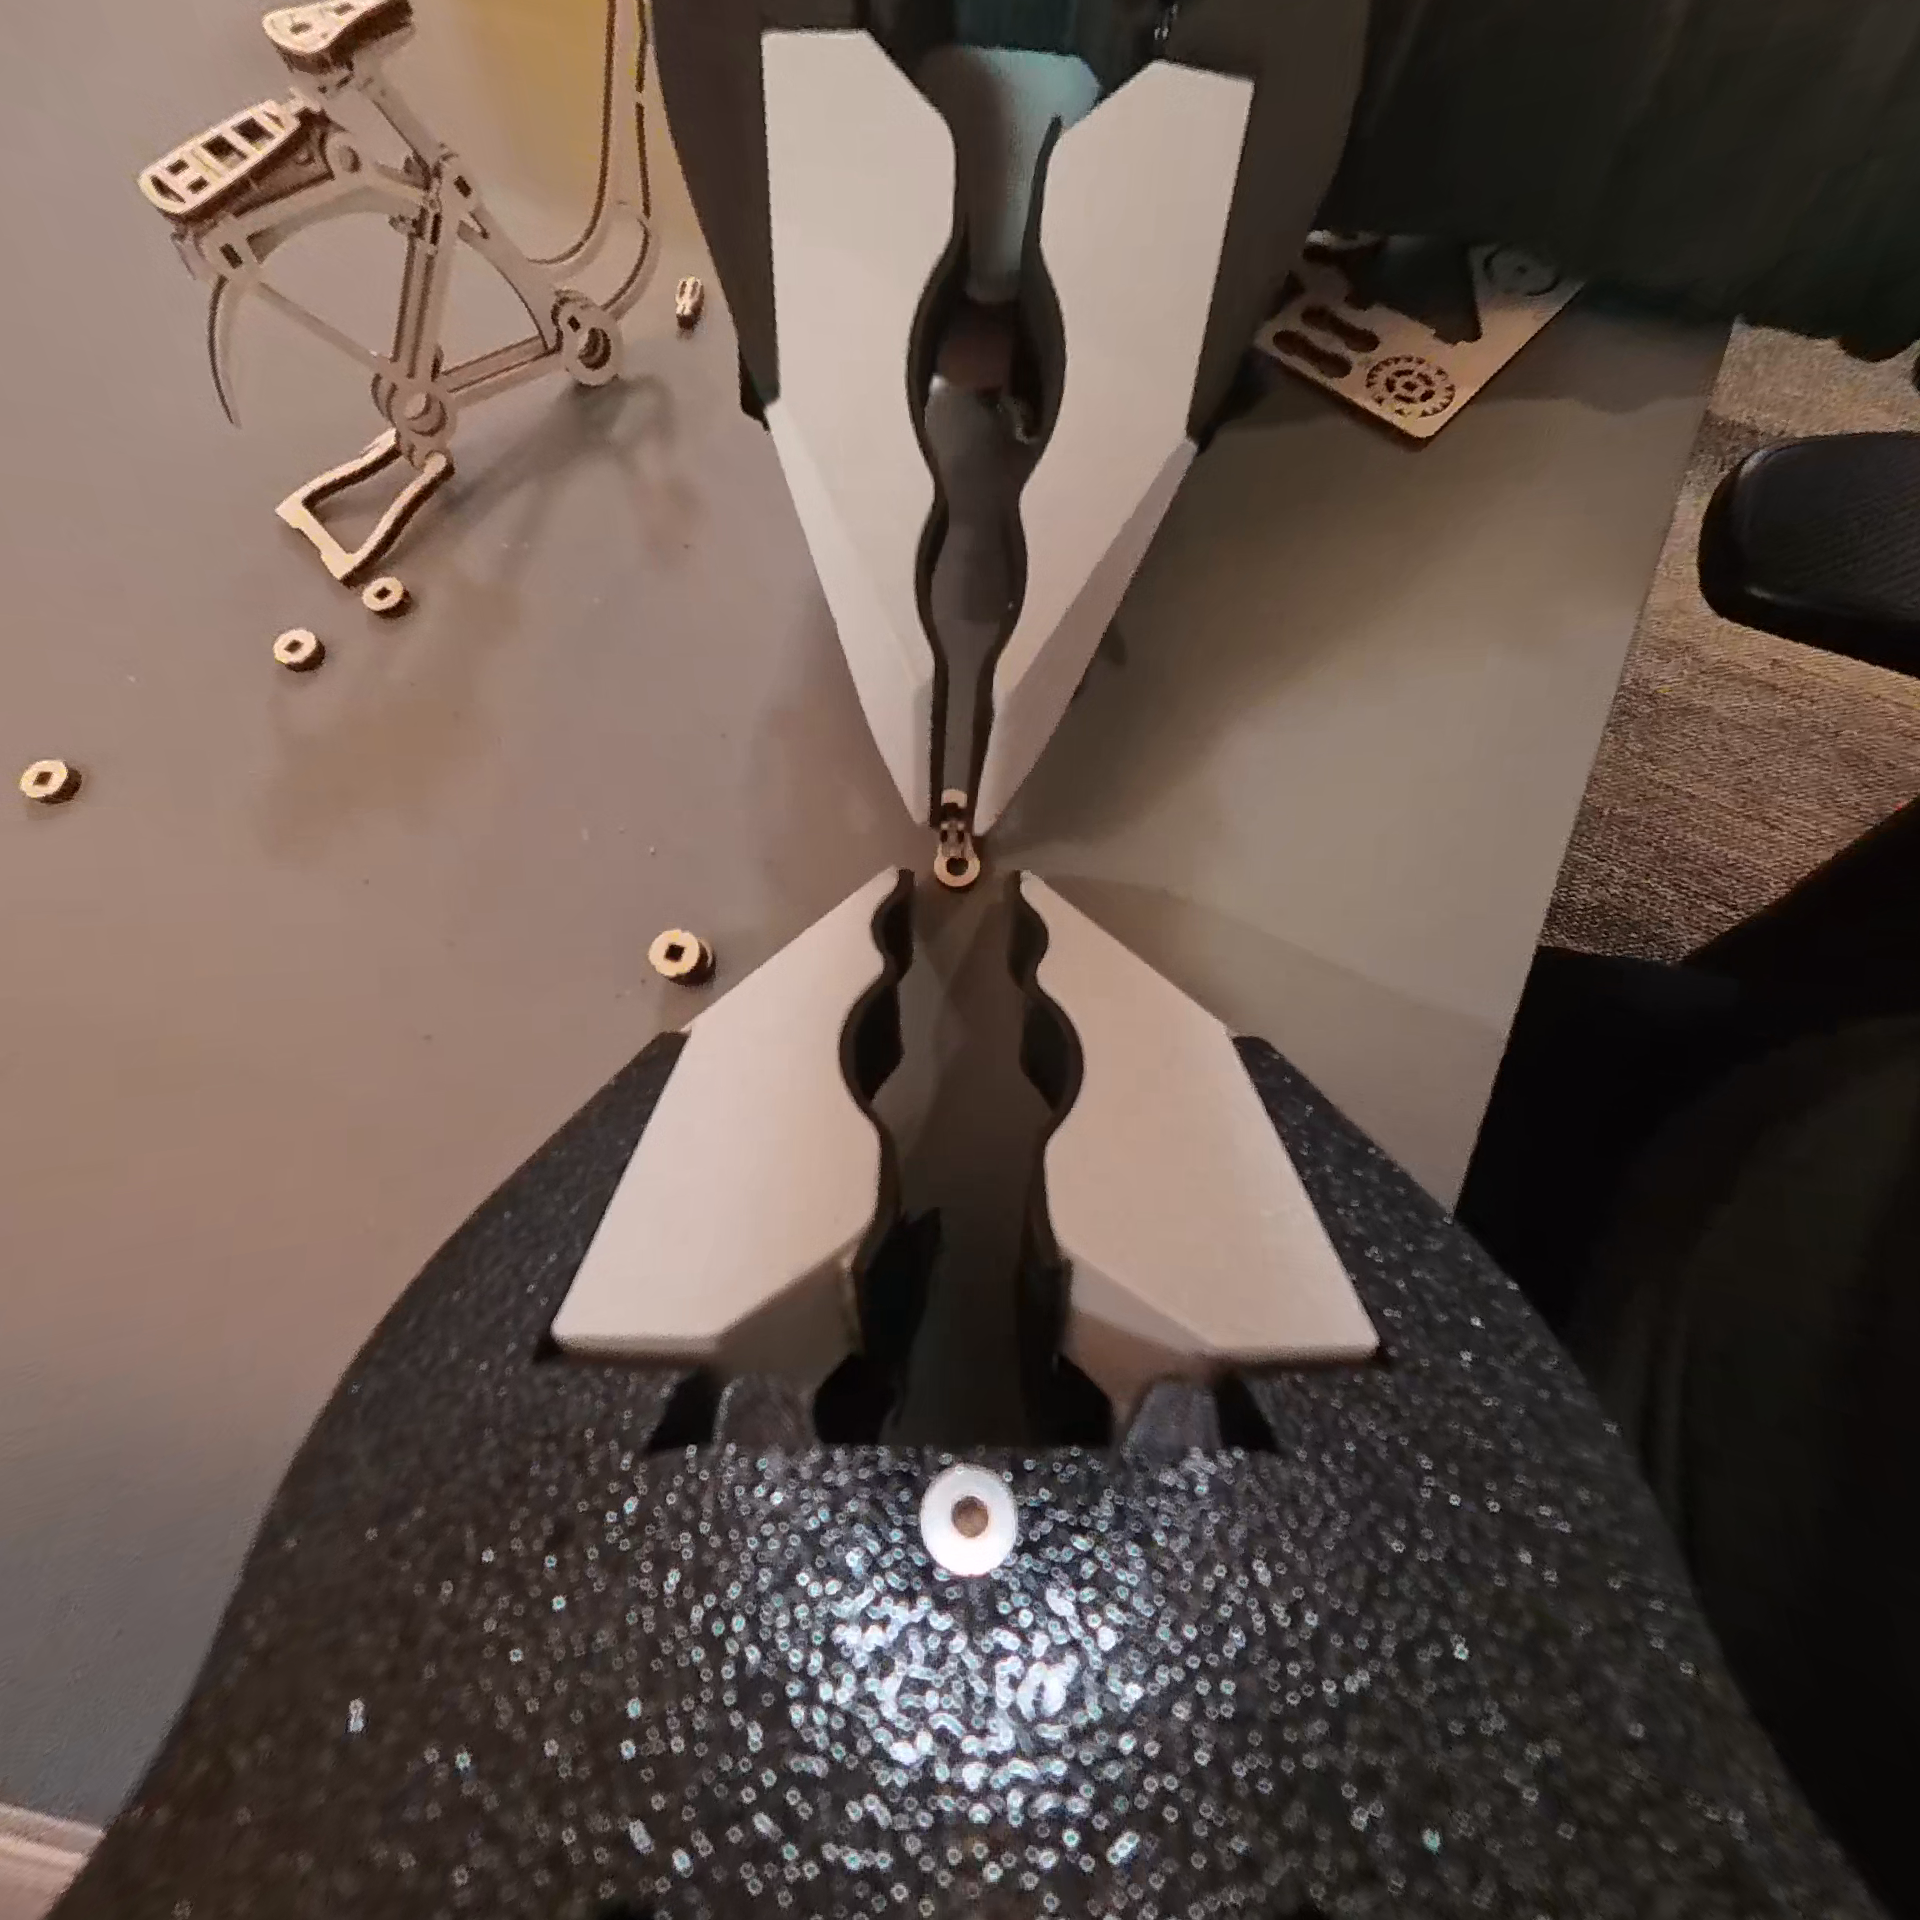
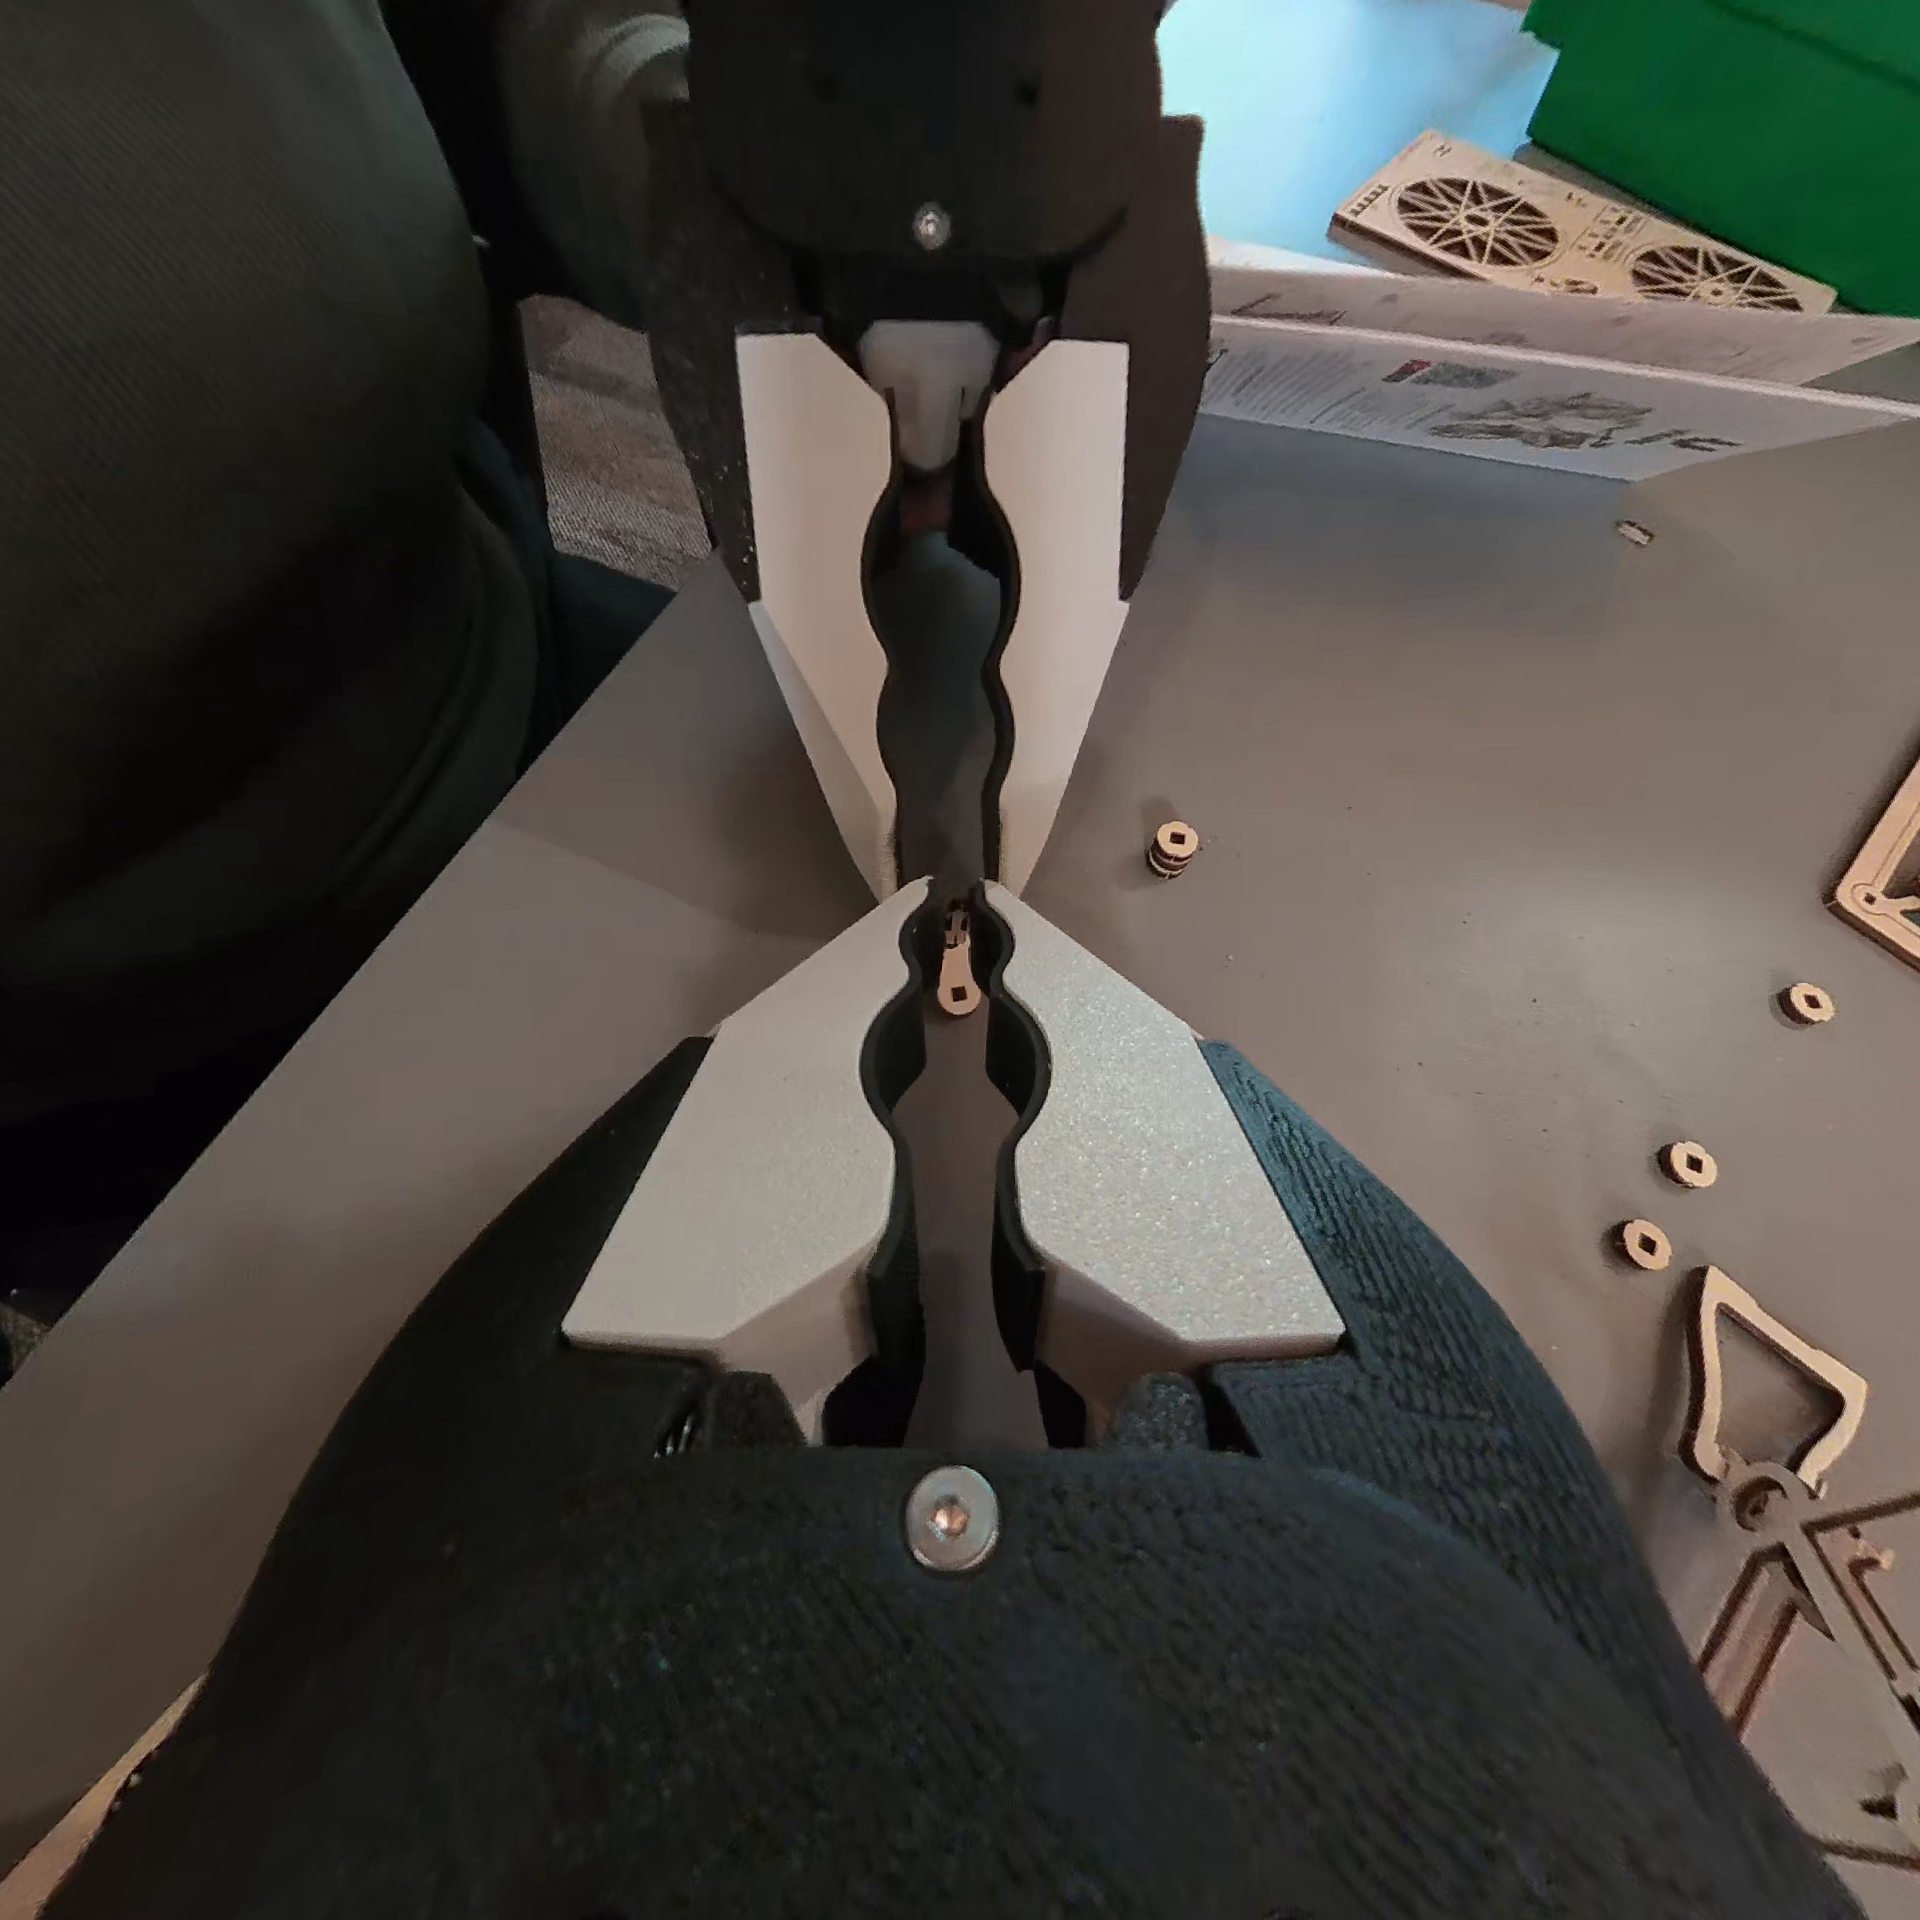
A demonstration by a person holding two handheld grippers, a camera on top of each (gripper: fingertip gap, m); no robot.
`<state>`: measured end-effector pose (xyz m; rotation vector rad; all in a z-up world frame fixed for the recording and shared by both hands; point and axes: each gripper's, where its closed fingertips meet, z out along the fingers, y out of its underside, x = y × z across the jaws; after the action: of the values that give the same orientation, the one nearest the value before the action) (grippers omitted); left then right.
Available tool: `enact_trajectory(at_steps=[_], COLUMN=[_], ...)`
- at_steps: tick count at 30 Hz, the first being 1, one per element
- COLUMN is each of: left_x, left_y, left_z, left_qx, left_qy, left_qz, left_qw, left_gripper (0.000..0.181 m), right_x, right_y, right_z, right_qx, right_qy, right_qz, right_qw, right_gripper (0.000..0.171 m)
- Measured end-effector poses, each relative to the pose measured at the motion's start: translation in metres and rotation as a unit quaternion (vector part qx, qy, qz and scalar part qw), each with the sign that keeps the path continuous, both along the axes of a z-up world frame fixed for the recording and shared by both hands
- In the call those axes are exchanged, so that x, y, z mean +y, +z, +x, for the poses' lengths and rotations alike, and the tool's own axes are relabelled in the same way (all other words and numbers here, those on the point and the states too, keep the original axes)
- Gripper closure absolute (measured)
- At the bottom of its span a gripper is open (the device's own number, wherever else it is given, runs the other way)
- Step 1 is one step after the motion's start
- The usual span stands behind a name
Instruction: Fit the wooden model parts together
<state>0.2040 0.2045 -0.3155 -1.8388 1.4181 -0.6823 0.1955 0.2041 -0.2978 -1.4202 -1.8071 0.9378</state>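
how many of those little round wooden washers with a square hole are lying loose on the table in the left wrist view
4: one by the bike model's stand, one just below-left of it, one near the left edge, one left of the gripper's fingertips. More may be hidden behind the grippers.

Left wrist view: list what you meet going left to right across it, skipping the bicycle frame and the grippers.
first wooden ring → second ring → third ring → fourth ring → small wooden link at the fingertips → wooden parts sheet → black chair
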Motion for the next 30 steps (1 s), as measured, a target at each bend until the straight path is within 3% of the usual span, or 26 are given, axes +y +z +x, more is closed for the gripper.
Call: enact_trajectory(at_steps=[30], left_x=[-0.0003], left_y=[-0.0006], left_z=[0.001], left_qx=[-0.001], left_qy=[-0.007], left_qz=[-0.011], left_qw=[1.0], left_gripper=[0.18], right_x=[-0.0022], right_y=[-0.0034], right_z=[-0.0014], right_qx=[-0.011], right_qy=[0.013], right_qz=[0.004], right_qw=[1.0], right_gripper=[0.168])
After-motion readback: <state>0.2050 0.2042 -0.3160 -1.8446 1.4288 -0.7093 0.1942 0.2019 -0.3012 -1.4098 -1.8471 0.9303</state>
